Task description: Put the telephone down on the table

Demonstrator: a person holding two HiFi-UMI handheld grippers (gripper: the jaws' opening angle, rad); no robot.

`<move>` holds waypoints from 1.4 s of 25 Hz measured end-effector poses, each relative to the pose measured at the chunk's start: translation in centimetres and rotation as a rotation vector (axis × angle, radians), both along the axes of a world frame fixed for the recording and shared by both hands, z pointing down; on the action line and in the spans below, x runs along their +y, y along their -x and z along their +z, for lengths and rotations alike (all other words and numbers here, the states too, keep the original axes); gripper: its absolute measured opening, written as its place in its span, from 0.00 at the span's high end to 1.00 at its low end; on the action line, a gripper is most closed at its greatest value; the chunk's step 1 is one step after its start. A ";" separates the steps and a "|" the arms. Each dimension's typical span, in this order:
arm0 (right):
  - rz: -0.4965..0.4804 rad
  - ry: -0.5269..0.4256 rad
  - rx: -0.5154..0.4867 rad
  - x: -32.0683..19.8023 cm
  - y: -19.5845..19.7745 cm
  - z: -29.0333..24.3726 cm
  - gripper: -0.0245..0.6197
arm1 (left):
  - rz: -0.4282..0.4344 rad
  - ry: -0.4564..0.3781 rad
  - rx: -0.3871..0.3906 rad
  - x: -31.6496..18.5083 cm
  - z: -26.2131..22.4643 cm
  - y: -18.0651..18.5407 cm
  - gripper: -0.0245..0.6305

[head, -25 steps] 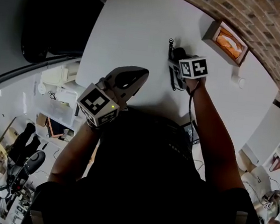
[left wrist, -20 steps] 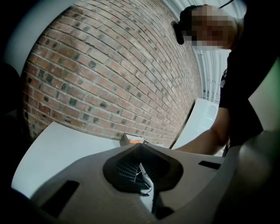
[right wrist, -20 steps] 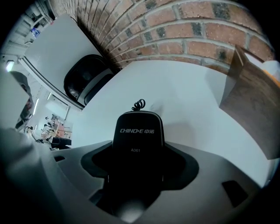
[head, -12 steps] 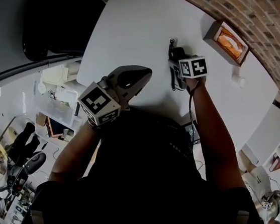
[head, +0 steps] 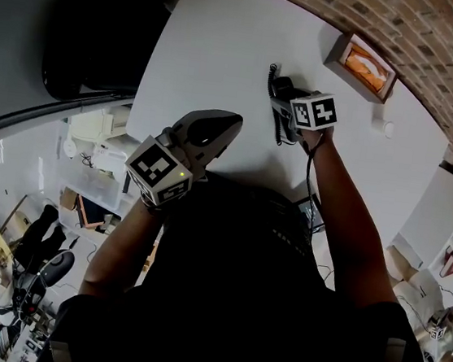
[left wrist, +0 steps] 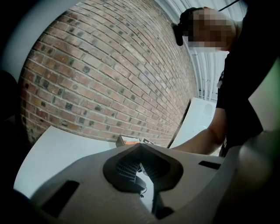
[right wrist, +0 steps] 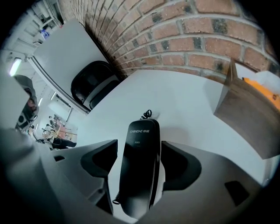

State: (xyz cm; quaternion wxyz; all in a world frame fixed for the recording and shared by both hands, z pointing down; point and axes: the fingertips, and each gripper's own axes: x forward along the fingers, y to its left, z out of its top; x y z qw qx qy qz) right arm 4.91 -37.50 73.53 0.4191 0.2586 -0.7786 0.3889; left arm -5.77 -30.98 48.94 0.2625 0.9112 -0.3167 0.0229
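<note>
Telephone [right wrist: 140, 175] sits clamped between the right gripper's [right wrist: 139, 146] jaws, low over the table [head: 219, 44] at 1 o'clock, seemingly ready for release. Left gripper [left wrist: 139, 146], jaws closed on nothing, hangs at 9 o'clock, out of the way.

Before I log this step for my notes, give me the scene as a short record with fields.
telephone: black handset, coiled cord at its far end
right hand-held gripper: shut on the telephone, over the table
left hand-held gripper: jaws together, nothing held, at the table's near edge
table: white
contact with table: cannot tell whether the telephone touches it
box: wooden, orange inside, on the table's far side by the brick wall
</note>
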 end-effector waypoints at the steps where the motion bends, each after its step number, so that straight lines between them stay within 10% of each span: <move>1: 0.002 -0.011 -0.007 0.0 -0.1 -0.6 0.51 | 0.005 -0.003 -0.002 0.1 -0.2 -0.2 0.95; 19: 0.084 -0.319 -0.231 4.3 -2.3 -16.4 0.52 | 0.060 -0.115 -0.004 2.3 -4.2 -4.1 0.95; 26: 0.108 -0.519 -0.293 5.9 -4.8 -22.1 0.88 | 0.083 -0.149 -0.019 3.1 -5.6 -5.7 0.95; 35: 0.077 -0.602 -0.364 8.3 -5.0 -25.0 0.93 | 0.055 -0.180 -0.073 4.3 -7.3 -4.7 0.95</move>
